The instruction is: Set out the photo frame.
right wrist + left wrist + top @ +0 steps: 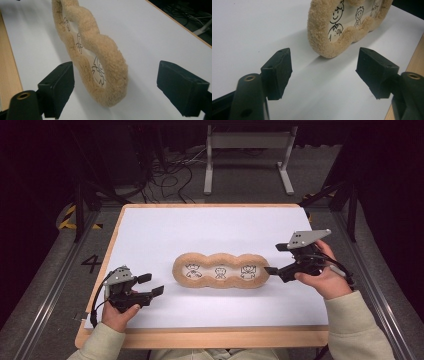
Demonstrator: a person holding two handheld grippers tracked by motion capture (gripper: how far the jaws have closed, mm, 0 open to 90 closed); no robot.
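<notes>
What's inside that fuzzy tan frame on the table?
Inside the fuzzy tan frame are three openings in a row, each showing a black line drawing of a cartoon figure on white. Whatever lies beneath the frame is covered.

One fuzzy frame point(221, 270), apparently three drawings, two grippers point(150, 285) point(278, 258)

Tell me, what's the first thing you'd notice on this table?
The fluffy tan frame lying in the middle of the white table, with three little cartoon people drawn in its windows. Next, the right gripper, jaws open around the frame's right end, and the left gripper, open, a bit short of its left end.
</notes>
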